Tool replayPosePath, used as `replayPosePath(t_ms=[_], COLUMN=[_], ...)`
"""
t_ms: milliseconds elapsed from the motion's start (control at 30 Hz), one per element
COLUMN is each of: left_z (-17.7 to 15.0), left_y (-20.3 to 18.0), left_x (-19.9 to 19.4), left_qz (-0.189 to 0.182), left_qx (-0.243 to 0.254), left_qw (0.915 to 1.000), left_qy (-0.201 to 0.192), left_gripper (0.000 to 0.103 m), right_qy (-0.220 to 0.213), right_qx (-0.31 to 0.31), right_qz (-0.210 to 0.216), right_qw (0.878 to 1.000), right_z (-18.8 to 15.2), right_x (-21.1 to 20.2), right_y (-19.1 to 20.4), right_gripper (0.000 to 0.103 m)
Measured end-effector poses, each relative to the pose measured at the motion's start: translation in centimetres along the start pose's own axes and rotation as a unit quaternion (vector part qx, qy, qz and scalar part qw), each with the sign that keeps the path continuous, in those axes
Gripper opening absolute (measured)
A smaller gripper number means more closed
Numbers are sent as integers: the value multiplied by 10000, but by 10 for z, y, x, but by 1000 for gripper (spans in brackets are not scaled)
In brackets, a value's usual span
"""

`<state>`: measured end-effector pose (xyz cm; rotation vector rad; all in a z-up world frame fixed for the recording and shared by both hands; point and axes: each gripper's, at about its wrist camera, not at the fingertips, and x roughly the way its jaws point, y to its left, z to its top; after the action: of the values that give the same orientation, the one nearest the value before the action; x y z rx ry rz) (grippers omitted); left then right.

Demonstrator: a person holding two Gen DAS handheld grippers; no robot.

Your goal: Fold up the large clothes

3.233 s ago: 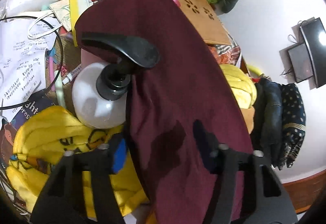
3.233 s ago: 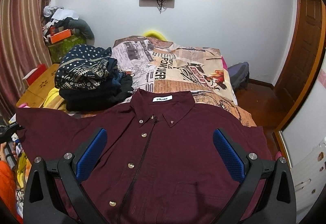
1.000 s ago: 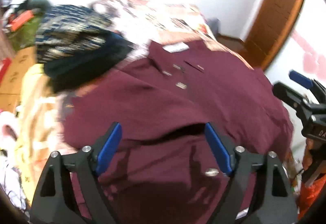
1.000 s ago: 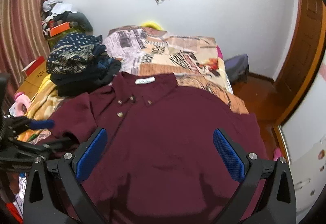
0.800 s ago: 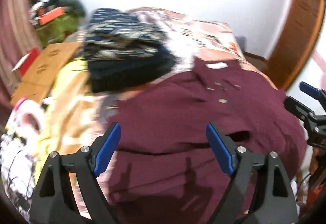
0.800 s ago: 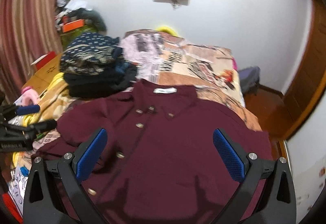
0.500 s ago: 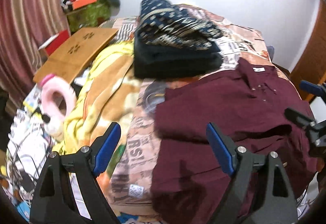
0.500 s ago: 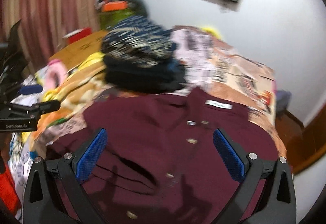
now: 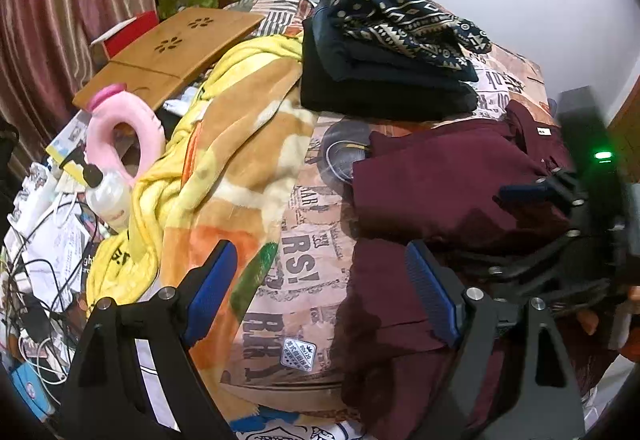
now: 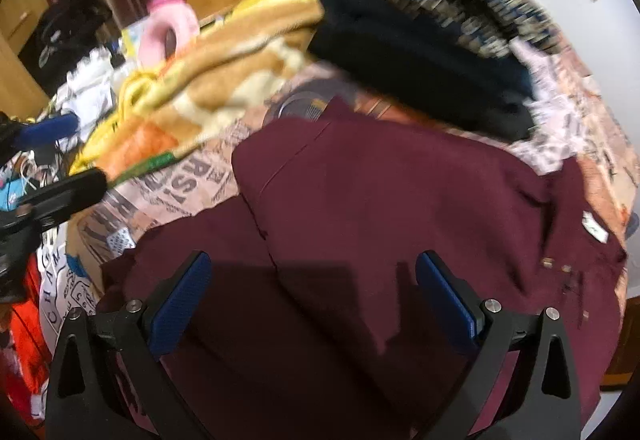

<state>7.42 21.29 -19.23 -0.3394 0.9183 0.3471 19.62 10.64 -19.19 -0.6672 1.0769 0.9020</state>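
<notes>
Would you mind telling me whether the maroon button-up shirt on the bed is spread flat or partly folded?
Partly folded: the maroon button-up shirt has its sleeve side turned over onto the body, leaving a straight doubled edge; the collar label remains visible.

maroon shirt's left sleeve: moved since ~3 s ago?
Yes. The maroon shirt lay spread with that sleeve out toward the bedside clutter; now the sleeve is folded in over the body, away from the yellow blanket.

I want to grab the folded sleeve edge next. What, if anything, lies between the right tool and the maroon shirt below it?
Nothing visible. The right tool is open, directly over the maroon shirt, with only bare fabric between its fingers. The stack of dark clothes sits beyond the shirt and the left tool is off to the side.
</notes>
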Motion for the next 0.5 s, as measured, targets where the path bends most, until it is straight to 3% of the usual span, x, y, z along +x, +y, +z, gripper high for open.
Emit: replayPosePath(t_ms=[100,233,367,500], left_z=[0,-1,0,4], left_y=[4,5,2,-1], left_x=[4,8,10,8], left_qz=[-38,-84,54,3], left_qx=[-63,-124,-104,-56], left_qw=[10000,9999,9999,10000], left_qy=[51,69,-21,-38], left_gripper=[85,85,85,85], right_qy=[373,420,223,107], right_qx=[10,-367,-578,-366], right_qz=[-61,-390,-868,-556], right_qw=[9993,9977,9943,9977], right_z=[3,1,-1,1], right_x=[22,30,31,25], right_y=[1,11,12,0], right_gripper=[99,97,64,19])
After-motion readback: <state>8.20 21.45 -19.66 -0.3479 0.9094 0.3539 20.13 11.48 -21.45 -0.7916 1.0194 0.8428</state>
